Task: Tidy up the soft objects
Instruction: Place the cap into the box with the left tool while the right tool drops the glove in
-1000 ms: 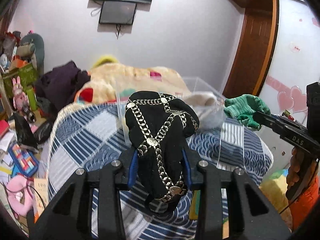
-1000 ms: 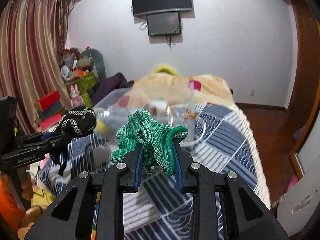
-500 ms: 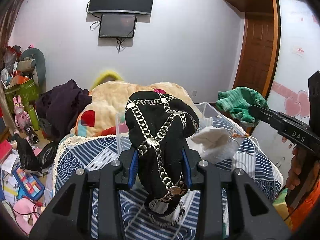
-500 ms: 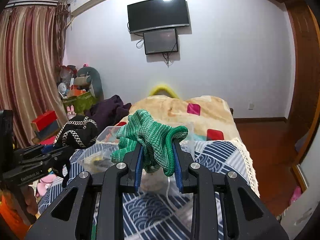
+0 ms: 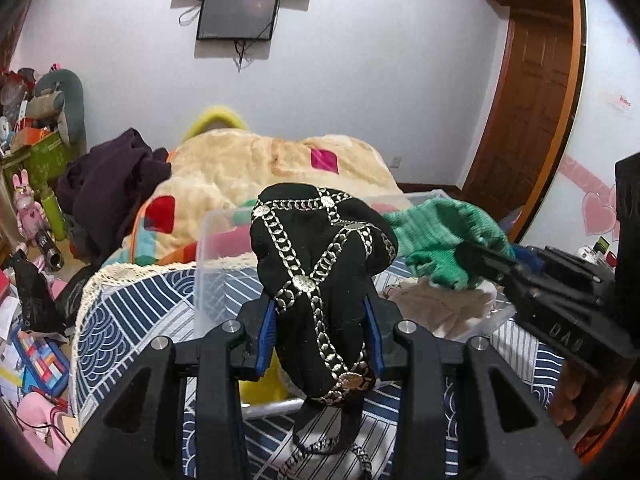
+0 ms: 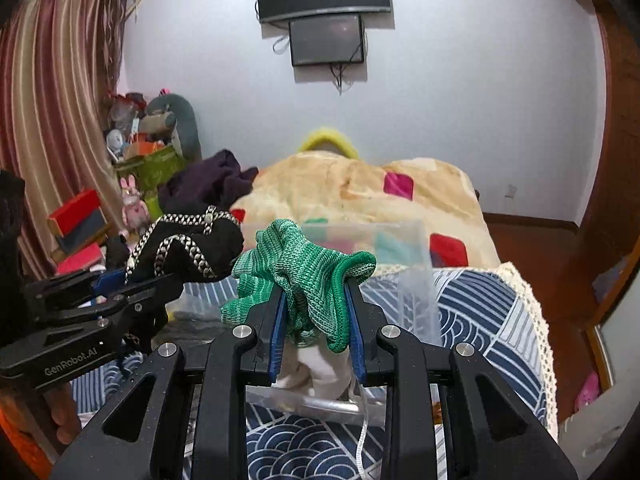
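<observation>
L gripper (image 5: 318, 328) clamped on a black cloth w/ silver chain print (image 5: 320, 280); R gripper (image 6: 316, 328) clamped on a green knit glove (image 6: 308, 276) — both held up over a clear plastic bin (image 5: 216, 264) on the blue-patterned bedspread (image 5: 132, 312); the two bundles sit just beside each other; a whitish soft item (image 5: 440, 312) lies in the bin under the glove; cream blanket (image 5: 248, 168) lies behind the bin.

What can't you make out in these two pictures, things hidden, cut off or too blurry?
- Clear bin contents: left wrist view, mostly hidden behind the black chain-print cloth in the left tool.
- Bin floor: right wrist view, covered by the green knit cloth in the right tool.
- Yellow object behind the blanket: blurred, mostly hidden.
- Toy pile: too small.
</observation>
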The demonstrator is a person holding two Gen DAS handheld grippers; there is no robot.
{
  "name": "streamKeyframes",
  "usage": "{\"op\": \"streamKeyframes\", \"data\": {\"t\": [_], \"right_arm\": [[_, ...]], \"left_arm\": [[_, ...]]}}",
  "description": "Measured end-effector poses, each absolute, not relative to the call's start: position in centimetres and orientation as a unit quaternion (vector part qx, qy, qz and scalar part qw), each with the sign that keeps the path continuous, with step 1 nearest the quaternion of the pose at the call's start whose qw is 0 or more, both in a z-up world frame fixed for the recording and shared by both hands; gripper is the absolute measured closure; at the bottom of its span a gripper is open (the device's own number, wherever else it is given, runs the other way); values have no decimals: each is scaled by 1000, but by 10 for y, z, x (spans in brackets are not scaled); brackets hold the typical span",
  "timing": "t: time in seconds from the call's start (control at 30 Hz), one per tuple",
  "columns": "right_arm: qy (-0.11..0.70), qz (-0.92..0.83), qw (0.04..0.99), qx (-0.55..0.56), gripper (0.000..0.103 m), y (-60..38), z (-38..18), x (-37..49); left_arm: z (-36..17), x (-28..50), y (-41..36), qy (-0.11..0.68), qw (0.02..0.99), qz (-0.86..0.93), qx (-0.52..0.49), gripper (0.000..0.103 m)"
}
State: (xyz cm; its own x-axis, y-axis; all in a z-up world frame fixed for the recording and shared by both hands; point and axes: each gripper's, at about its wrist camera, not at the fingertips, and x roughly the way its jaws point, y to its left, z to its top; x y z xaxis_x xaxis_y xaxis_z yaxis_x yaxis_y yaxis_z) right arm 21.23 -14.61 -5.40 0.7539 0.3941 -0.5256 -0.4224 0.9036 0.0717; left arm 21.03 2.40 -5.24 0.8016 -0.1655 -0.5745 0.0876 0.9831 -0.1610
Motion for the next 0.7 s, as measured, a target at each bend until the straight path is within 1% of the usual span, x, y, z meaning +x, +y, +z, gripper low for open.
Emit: {"op": "streamKeyframes", "data": {"t": [0.2, 0.37, 0.43, 0.47, 0.53, 0.7], "right_arm": [[298, 213, 930, -20, 78, -149, -60, 218], [297, 204, 932, -40, 76, -147, -59, 214], [297, 203, 932, -46, 67, -146, -59, 214], [297, 202, 932, -49, 64, -146, -59, 213], [296, 200, 932, -51, 54, -148, -58, 214], [303, 200, 931, -44, 40, -153, -53, 211]], "left_arm": [[-61, 226, 25, 332, 936, -81, -88, 65], [-68, 232, 24, 344, 933, -71, -77, 58], [-71, 233, 21, 349, 933, -63, -63, 53], [-73, 232, 20, 352, 932, -60, -56, 52], [-76, 230, 16, 356, 932, -56, -42, 48], [-74, 216, 10, 349, 936, -50, -16, 40]]}}
